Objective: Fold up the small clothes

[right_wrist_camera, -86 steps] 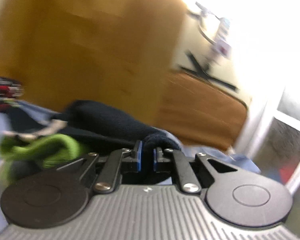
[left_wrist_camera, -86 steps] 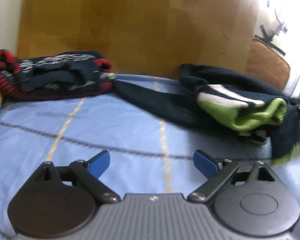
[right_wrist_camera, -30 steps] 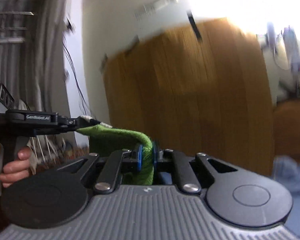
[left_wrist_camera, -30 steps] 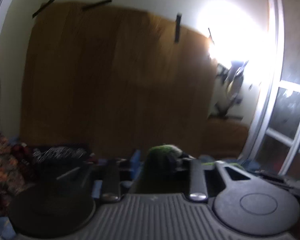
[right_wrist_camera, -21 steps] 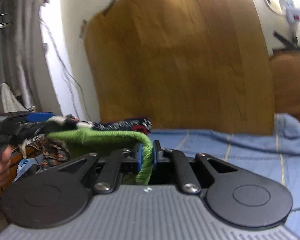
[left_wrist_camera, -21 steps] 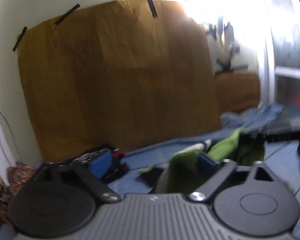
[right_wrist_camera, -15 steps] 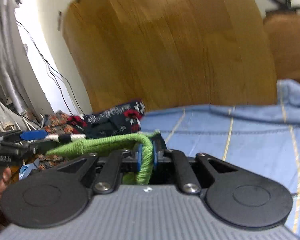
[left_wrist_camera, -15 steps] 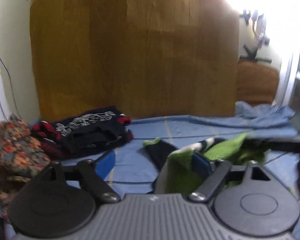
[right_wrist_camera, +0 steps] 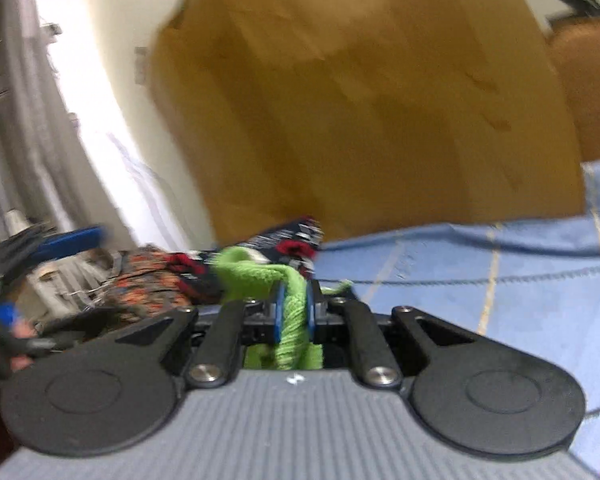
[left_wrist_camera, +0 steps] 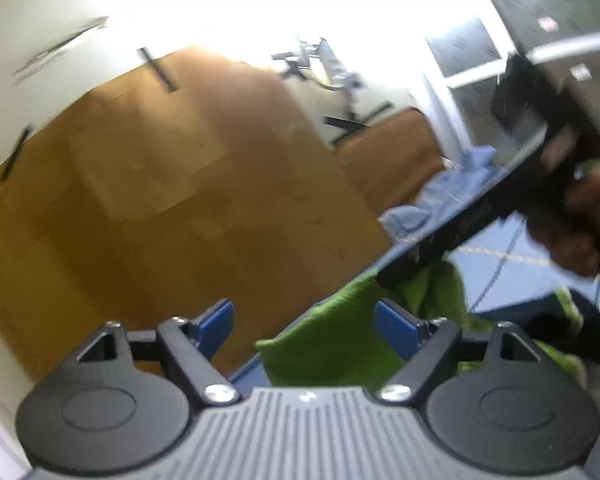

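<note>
2 claws, 1 green knit garment (right_wrist_camera: 256, 270), 1 dark patterned pile (right_wrist_camera: 296, 240) behind it on the blue sheet (right_wrist_camera: 500, 280). Right claw (right_wrist_camera: 293, 306) is clenched on the green knit; left claw (left_wrist_camera: 304, 318) has just opened, jaws apart with the green cloth loose between them, whereas 1 s ago it pinched it. No legible writing now.

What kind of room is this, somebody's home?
Most likely a bedroom at home: a blue bedsheet is spread under the work, small clothes are piled at its edge, and a glass door lets daylight in.
</note>
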Available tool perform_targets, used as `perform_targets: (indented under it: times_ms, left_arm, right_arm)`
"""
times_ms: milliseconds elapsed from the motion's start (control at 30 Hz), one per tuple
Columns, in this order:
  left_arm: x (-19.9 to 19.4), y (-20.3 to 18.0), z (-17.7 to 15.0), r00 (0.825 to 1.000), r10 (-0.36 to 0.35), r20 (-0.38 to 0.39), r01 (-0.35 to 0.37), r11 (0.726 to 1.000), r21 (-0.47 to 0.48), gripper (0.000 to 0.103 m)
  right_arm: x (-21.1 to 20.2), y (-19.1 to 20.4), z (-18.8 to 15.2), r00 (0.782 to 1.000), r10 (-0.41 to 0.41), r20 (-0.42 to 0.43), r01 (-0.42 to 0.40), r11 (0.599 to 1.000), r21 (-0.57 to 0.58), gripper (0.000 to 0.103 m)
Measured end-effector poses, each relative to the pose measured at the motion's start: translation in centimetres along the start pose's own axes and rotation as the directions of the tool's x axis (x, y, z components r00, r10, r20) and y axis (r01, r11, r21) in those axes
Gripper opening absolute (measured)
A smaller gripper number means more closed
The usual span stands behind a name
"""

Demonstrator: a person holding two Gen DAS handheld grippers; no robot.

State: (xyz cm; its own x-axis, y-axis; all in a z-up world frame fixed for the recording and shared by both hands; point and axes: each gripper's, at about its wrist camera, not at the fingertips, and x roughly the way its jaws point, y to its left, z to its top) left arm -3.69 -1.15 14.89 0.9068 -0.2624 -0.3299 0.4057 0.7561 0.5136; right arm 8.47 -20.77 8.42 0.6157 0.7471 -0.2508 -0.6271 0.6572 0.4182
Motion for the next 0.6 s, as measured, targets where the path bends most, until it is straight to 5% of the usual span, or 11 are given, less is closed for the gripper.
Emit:
perform_targets:
  times_ms: [200, 333, 500, 567, 600]
  left_arm:
    - [1.5, 0.3, -0.4, 0.986, -0.165, 0.018, 0.161, 0.977, 0.141, 0.088]
    - [1.4, -0.9, -0.2, 0.969, -0.248, 0.026, 0.232, 0.936, 0.266, 0.094]
    - [0.4, -2.5, -0.5, 0.948, -0.318, 0.029, 0.283, 0.88, 0.382, 0.097]
    - [0.4, -2.8, -0.7, 0.94, -0.34, 0.032, 0.304, 0.876, 0.373, 0.088]
    - [0.4, -3.1, -0.9, 0.934, -0.355, 0.028, 0.32, 0.871, 0.372, 0.073]
  right_arm:
    - [-4.9, 3.6, 0.5, 0.988, 0.151, 0.024, -0.144, 0.973, -0.18, 0.014]
    - [-6.0, 6.2, 0.3, 0.988, 0.155, -0.022, -0.155, 0.944, -0.291, 0.014]
    - [-5.3, 6.7, 0.2, 0.981, 0.187, -0.055, -0.195, 0.945, -0.261, 0.014]
    - [-4.6, 6.6, -0.1, 0.975, 0.213, -0.068, -0.224, 0.942, -0.251, 0.014]
    - [-4.2, 6.7, -0.2, 0.973, 0.218, -0.078, -0.231, 0.942, -0.245, 0.014]
